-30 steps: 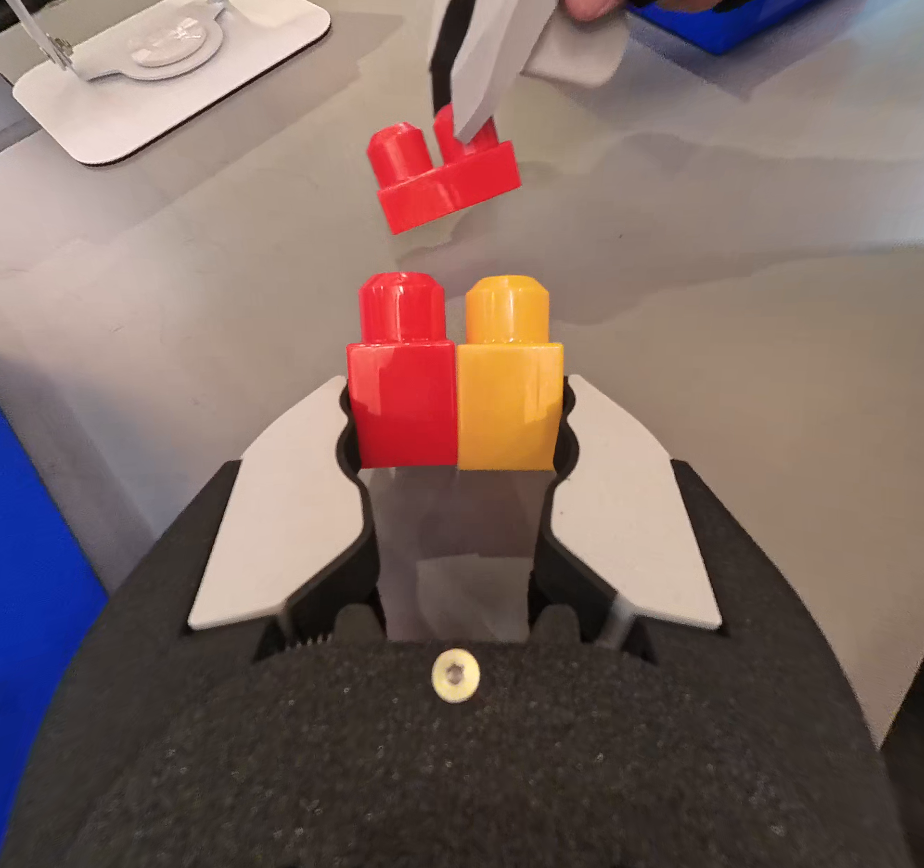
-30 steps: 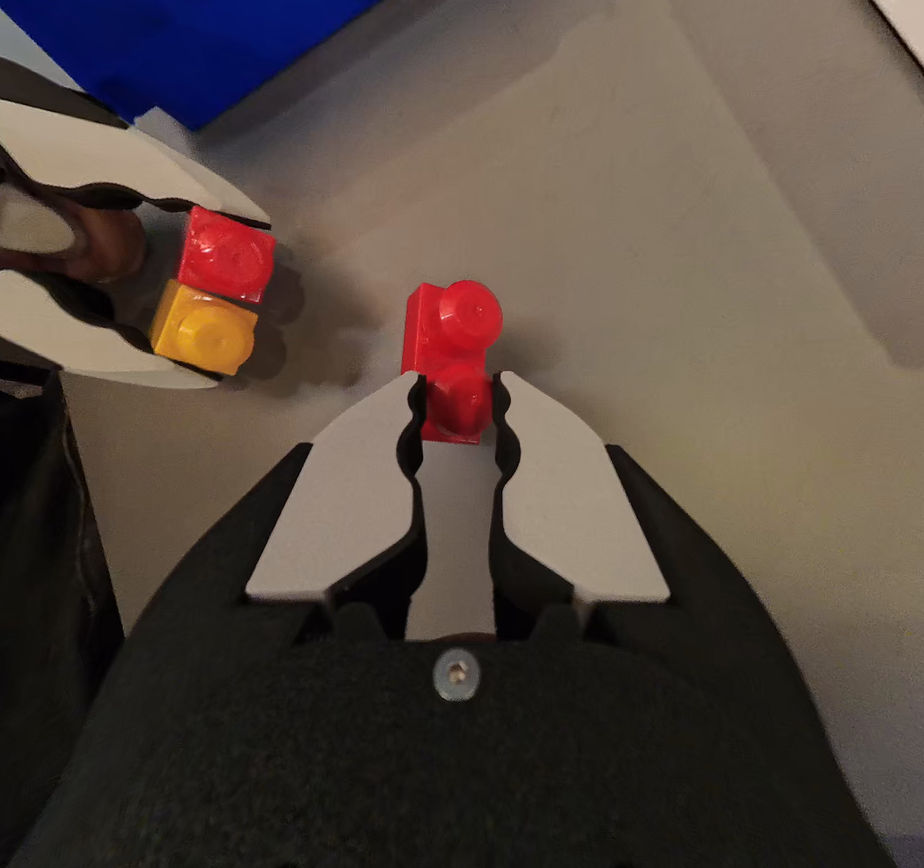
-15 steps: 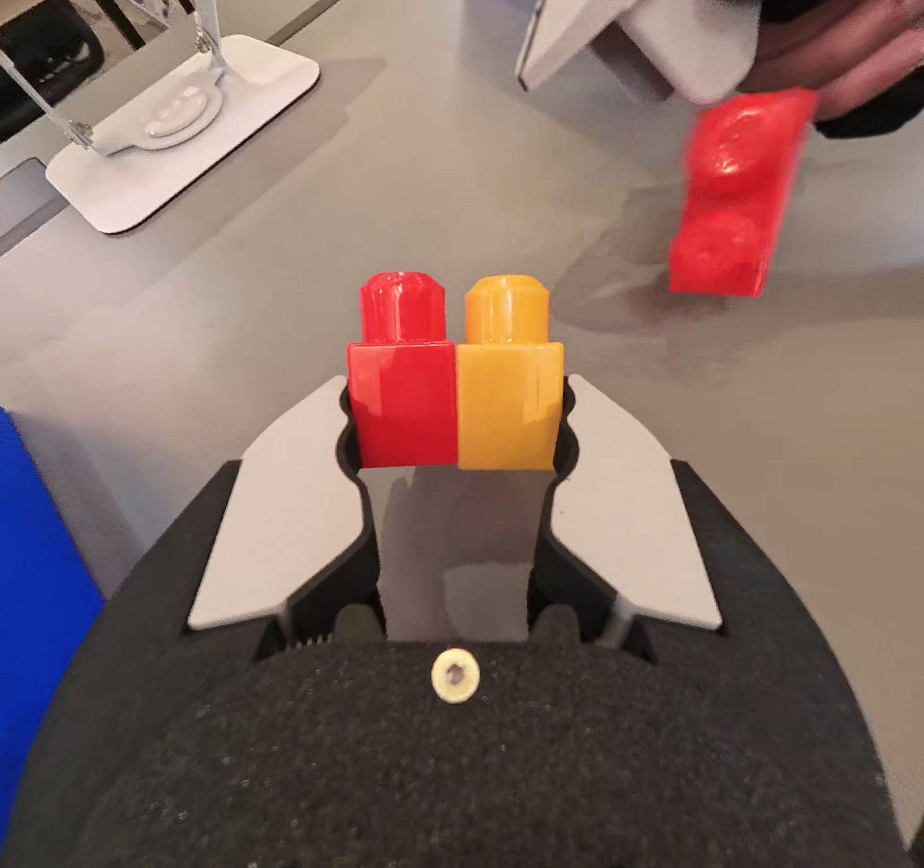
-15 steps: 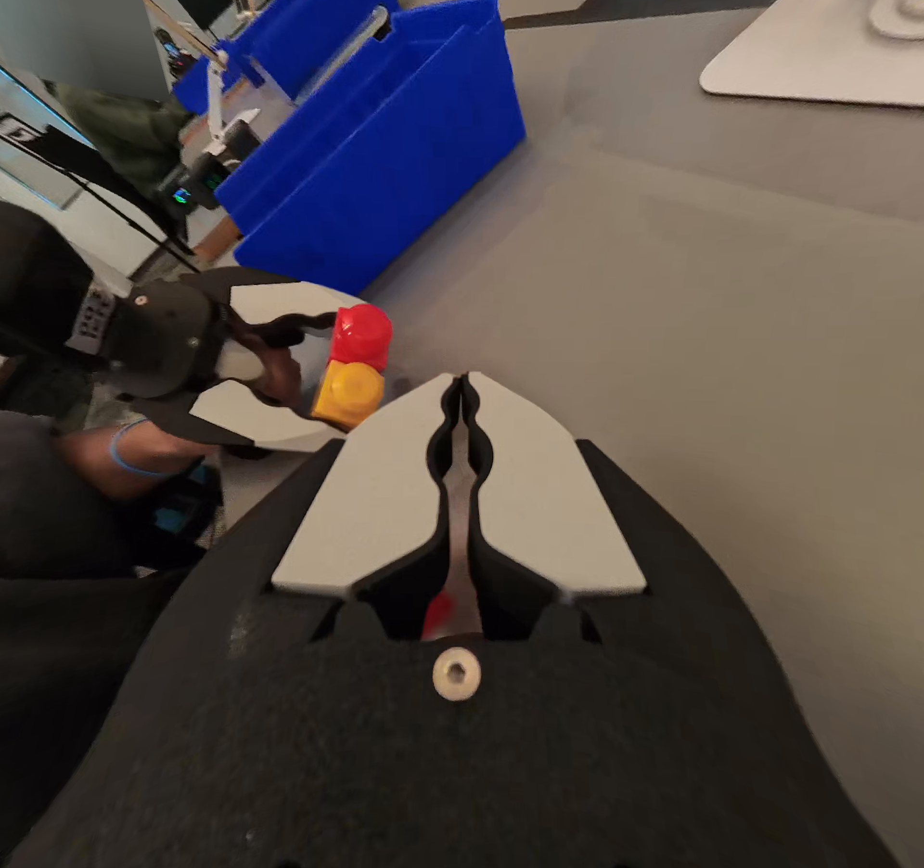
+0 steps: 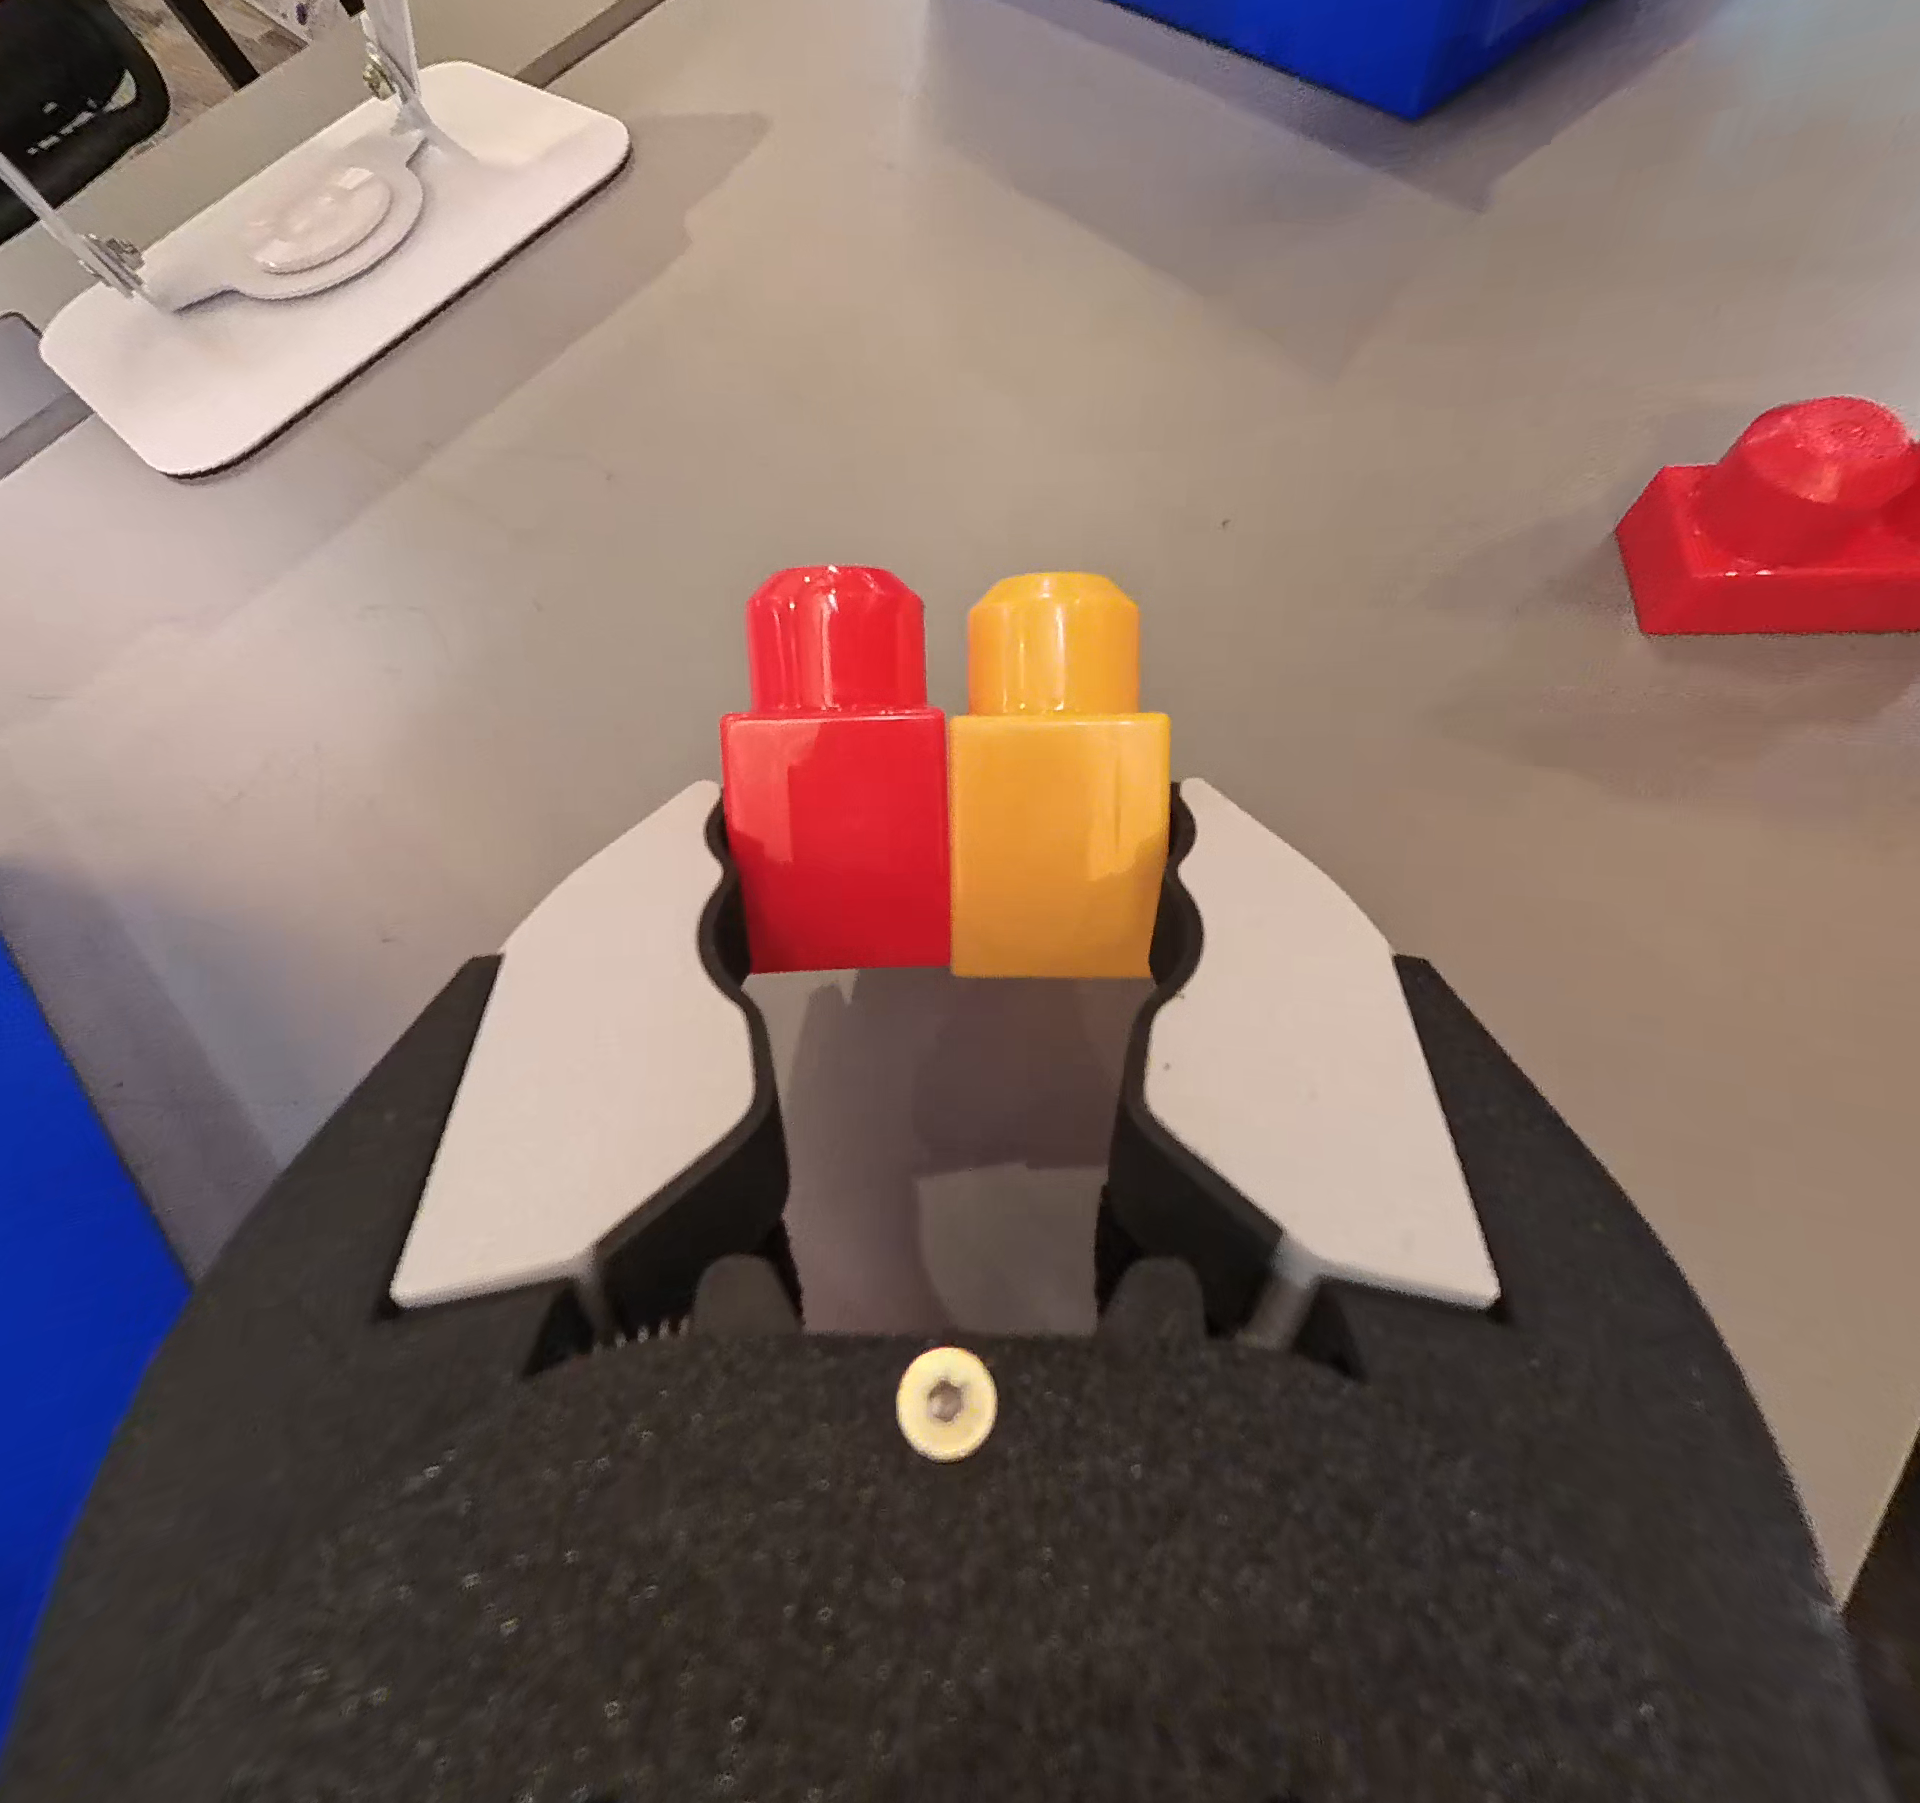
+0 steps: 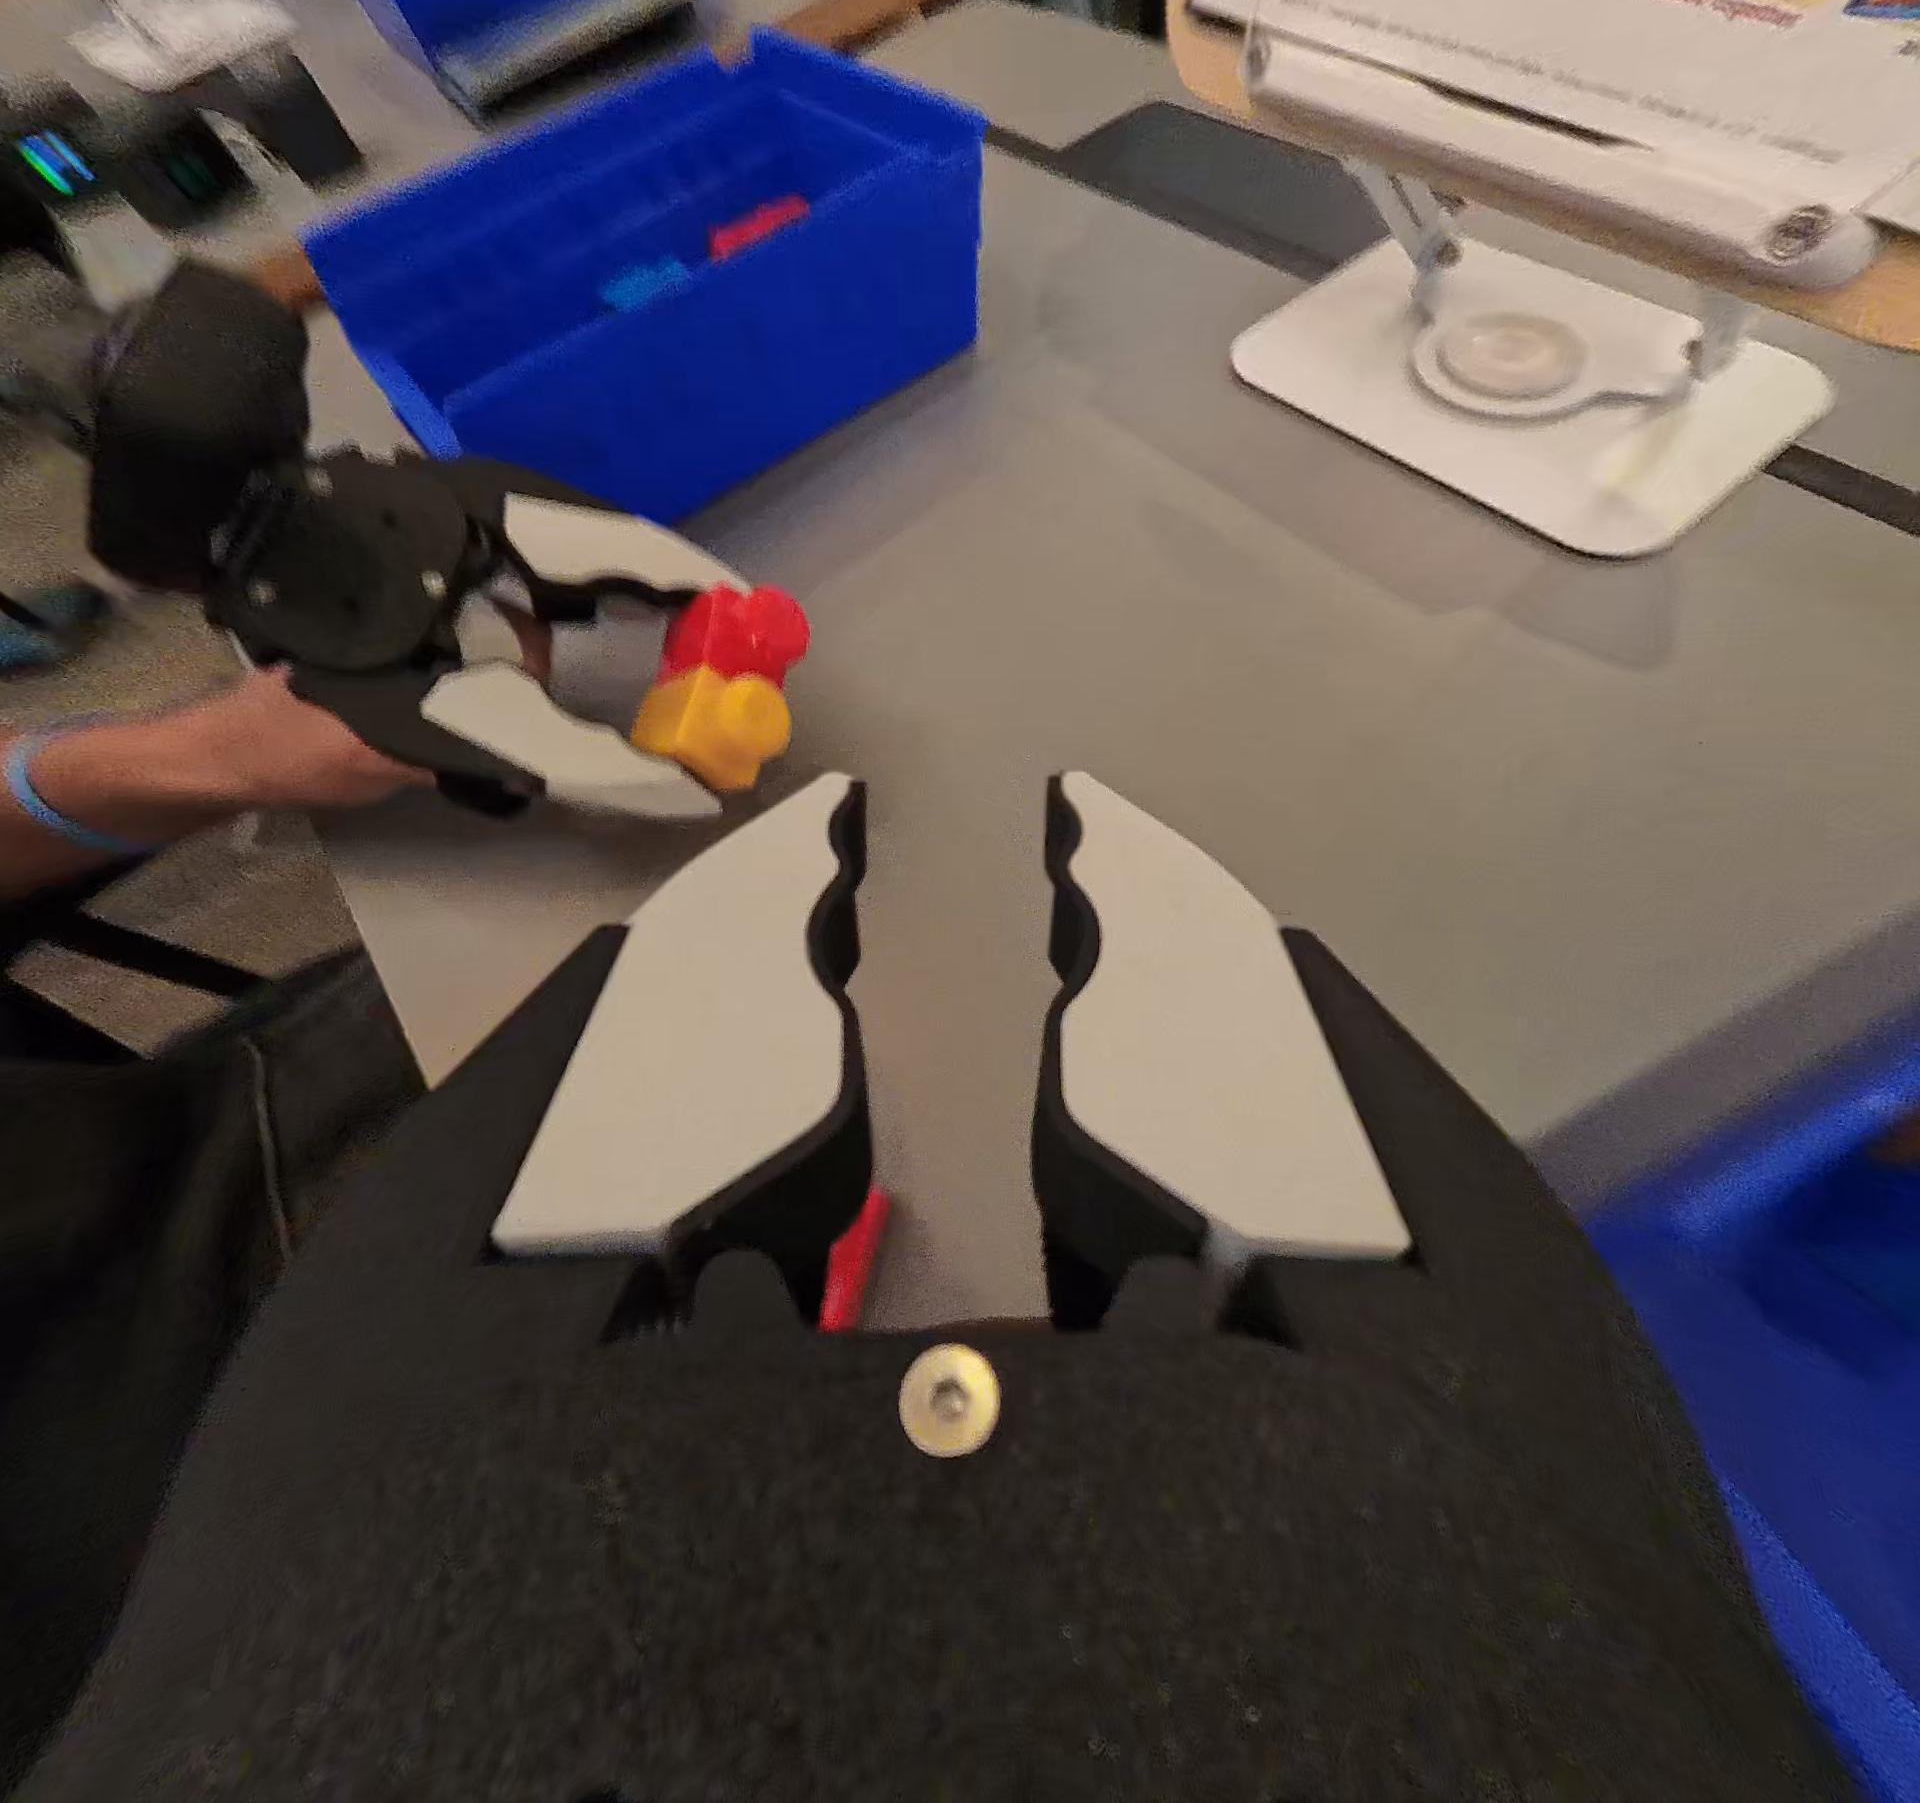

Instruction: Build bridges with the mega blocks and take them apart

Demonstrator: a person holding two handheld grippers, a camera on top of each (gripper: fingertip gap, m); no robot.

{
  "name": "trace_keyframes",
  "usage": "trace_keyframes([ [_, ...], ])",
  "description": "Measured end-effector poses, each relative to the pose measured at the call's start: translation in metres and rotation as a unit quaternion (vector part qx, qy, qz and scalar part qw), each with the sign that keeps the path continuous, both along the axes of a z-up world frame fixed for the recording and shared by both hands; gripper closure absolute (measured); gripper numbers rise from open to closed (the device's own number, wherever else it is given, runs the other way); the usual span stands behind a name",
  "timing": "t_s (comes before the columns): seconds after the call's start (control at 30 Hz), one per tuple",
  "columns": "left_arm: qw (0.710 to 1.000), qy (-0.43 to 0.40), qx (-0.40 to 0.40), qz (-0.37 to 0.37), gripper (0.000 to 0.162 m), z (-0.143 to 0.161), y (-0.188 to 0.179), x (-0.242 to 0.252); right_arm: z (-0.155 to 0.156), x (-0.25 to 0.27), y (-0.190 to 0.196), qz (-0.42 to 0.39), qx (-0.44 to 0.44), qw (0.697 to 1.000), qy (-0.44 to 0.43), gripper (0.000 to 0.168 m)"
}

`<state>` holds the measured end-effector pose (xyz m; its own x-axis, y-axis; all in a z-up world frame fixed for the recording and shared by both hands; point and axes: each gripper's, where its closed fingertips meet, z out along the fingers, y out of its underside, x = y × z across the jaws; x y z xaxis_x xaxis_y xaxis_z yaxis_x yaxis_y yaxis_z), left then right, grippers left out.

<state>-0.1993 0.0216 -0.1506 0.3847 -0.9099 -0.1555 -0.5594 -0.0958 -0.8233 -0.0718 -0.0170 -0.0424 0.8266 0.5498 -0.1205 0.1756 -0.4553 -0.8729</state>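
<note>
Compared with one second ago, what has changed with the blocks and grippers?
The right gripper let go of the flat red block, which now lies on the table, and opened. The left gripper still clamps the red block and yellow block.

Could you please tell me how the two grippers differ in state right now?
The left gripper has its jaws shut on a glossy red plastic block and a matching yellow plastic block, held side by side; the right gripper has its jaws open with nothing between them. Both have grey fingers on black bodies.
</note>
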Motion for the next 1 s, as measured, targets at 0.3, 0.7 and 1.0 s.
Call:
trace_keyframes([
  [0.3, 1.0, -0.009, -0.002, 0.0, 0.087, 0.003, 0.001, -0.003, -0.09, -0.011, -0.094, -0.077, -0.206, 0.947, -0.232, 0.119],
  [0.7, 0.996, 0.002, 0.08, -0.042, 0.087, 0.024, -0.014, 0.005, -0.125, -0.003, -0.088, -0.064, -0.257, 0.917, -0.297, 0.134],
  [1.0, 0.991, -0.019, 0.099, -0.087, 0.086, 0.04, -0.011, 0.01, 0.017, -0.018, -0.006, 0.032, -0.064, 0.974, 0.215, 0.133],
])
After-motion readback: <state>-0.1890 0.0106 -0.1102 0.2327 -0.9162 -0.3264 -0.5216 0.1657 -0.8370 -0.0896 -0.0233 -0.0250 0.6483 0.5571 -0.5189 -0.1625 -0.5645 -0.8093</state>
